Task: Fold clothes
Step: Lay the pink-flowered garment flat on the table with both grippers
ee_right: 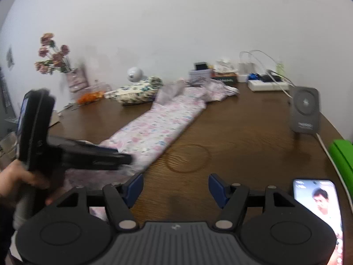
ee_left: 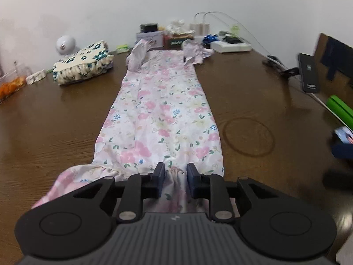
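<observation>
— Where's the dress (ee_left: 161,114)?
— Spread lengthwise down the worktop (ee_left: 253,92), hem at the near edge.
— Your fingers?
— My left gripper (ee_left: 175,177) pinches the gathered hem; my right gripper (ee_right: 175,190) hangs spread apart, grasping nothing, over bare wood.

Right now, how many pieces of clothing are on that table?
2 that I can tell. The pink floral dress lies stretched along the middle of the brown table; a folded blue-flowered garment sits at its far left. Others may be hidden.

No legible text anywhere; small marks on the grey speaker (ee_right: 305,112) beside the phone (ee_right: 317,201) too blurred.
</observation>
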`<move>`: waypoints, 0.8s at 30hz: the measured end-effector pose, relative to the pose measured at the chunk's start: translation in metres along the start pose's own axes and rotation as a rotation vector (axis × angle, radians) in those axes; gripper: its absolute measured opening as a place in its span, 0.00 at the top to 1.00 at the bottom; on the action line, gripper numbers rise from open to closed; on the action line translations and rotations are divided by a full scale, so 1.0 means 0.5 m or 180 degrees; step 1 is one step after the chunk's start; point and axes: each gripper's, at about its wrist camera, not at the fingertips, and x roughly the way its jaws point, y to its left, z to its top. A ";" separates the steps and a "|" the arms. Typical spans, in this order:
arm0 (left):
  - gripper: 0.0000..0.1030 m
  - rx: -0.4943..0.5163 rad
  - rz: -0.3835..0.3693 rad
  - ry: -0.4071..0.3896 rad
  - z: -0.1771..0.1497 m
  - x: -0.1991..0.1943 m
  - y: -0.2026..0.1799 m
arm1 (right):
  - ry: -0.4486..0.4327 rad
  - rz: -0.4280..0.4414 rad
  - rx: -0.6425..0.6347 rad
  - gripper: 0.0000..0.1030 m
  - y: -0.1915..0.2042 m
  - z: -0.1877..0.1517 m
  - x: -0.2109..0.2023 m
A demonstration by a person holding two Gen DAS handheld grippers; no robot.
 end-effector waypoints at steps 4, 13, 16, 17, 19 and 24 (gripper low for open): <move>0.91 0.0411 -0.0185 0.0086 -0.051 -0.054 0.078 | 0.0053 0.0032 -0.0064 0.37 0.010 -0.007 0.029; 0.59 -0.0604 0.1009 -0.0365 -0.101 -0.165 0.339 | 0.0117 0.0549 -0.0376 0.37 0.112 0.000 0.080; 0.46 -0.0778 0.0792 -0.0436 -0.109 -0.167 0.330 | 0.0098 0.0401 -0.0425 0.37 0.124 0.026 0.106; 0.46 -0.0706 0.0826 -0.0372 -0.112 -0.156 0.321 | 0.0104 0.0345 -0.0445 0.37 0.126 0.036 0.116; 0.46 -0.0615 0.0936 -0.0235 -0.117 -0.133 0.311 | 0.0099 0.0247 -0.0502 0.37 0.131 0.056 0.139; 0.46 -0.0953 0.1070 -0.0049 -0.127 -0.103 0.346 | 0.0073 -0.0063 -0.0472 0.37 0.135 0.131 0.218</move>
